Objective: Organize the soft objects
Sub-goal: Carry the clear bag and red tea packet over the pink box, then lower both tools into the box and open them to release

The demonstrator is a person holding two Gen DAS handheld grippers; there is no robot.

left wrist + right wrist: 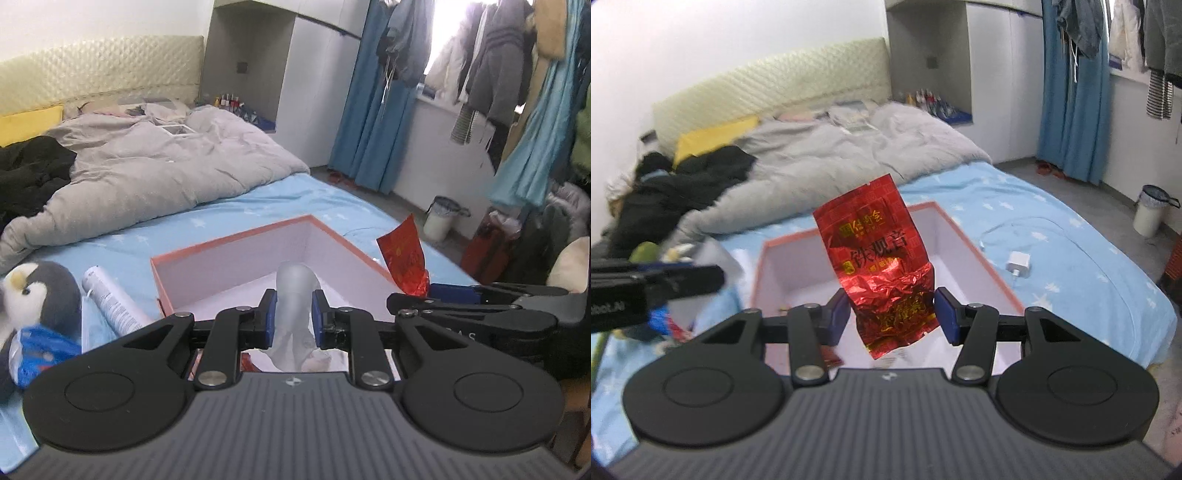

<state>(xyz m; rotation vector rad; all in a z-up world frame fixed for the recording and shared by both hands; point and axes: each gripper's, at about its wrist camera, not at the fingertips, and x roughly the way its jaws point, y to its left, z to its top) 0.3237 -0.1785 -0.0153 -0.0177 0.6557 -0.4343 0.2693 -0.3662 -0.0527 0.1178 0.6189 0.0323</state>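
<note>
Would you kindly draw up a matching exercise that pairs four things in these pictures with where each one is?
Things:
1. red tea packet
2. frosted plastic bag
3. penguin toy
4. white charger

Places:
A. on the blue sheet, right of the box
B. in the left tongs
C. on the bed, left of the box
D. in the right tongs

Pairs: 1-D, 2-B, 3-C, 4-A

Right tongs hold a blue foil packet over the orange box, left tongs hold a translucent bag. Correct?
Not quite: the foil packet in the right tongs is red, as the right wrist view shows. It is over the orange box; the left tongs hold the translucent bag.
</note>
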